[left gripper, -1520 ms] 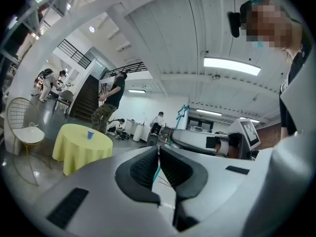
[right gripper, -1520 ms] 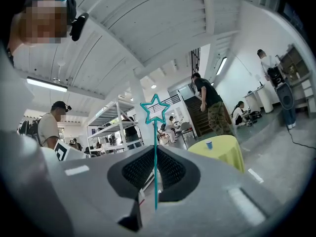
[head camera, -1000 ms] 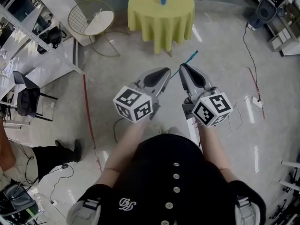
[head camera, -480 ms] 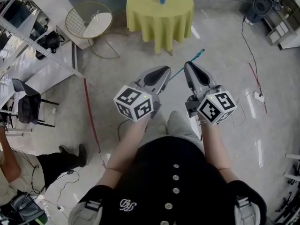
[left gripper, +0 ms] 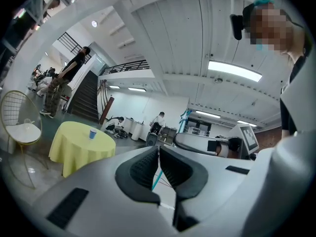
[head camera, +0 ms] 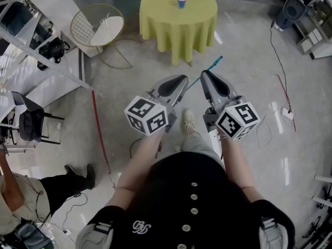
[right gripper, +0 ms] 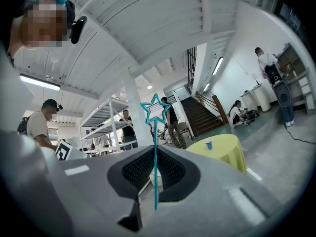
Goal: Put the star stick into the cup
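Observation:
The blue cup [head camera: 181, 1] stands on a round table with a yellow-green cloth [head camera: 179, 22] far ahead, across open floor. My right gripper [head camera: 204, 73] is shut on the teal star stick [head camera: 214, 63]. In the right gripper view the stick [right gripper: 155, 152] rises between the pads to its star outline, with the cup [right gripper: 209, 144] small to the right. My left gripper [head camera: 182, 79] is beside the right one, jaws together and holding nothing. In the left gripper view [left gripper: 158, 149] the stick's tail [left gripper: 156, 176] shows beyond the pads, and the cup [left gripper: 93, 133] is at left.
A wire chair with a white seat [head camera: 99, 24] stands left of the table. Metal shelving [head camera: 31, 40] runs along the left. Cables [head camera: 280, 71] and a red line [head camera: 99, 134] lie on the floor. A speaker [head camera: 291, 10] is at top right. A seated person [head camera: 31, 183] is at lower left.
The person's foot has stepped forward under the grippers and the view has shifted a little. Both grippers keep their pose, and the stick stays in the right one.

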`<state>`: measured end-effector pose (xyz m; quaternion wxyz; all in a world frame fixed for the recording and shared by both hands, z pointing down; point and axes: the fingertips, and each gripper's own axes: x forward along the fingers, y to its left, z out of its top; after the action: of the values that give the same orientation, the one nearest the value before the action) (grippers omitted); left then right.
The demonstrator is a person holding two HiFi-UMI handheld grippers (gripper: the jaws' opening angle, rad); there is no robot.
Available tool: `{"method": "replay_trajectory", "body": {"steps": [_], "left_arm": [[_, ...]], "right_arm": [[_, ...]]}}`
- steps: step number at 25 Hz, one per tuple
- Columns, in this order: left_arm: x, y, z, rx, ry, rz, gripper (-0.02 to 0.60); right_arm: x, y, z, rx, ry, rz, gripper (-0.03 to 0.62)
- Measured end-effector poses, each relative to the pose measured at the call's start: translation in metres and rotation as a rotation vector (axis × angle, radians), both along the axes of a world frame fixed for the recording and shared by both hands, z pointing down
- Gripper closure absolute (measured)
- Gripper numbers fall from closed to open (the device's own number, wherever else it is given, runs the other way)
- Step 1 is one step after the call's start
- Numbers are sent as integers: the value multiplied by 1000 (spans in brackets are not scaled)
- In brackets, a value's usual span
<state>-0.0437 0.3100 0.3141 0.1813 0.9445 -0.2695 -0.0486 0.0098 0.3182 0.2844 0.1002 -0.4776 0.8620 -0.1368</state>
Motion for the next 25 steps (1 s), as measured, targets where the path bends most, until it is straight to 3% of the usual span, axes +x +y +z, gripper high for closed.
{"method": "replay_trajectory", "body": {"steps": [18, 25], "left_arm": [[58, -198, -18, 23, 9, -106, 560], [78, -243, -18, 22, 13, -136, 560]], "right_arm": [[62, -199, -14, 12, 14, -97, 577], [76, -247, -13, 10, 16, -128, 577]]}}
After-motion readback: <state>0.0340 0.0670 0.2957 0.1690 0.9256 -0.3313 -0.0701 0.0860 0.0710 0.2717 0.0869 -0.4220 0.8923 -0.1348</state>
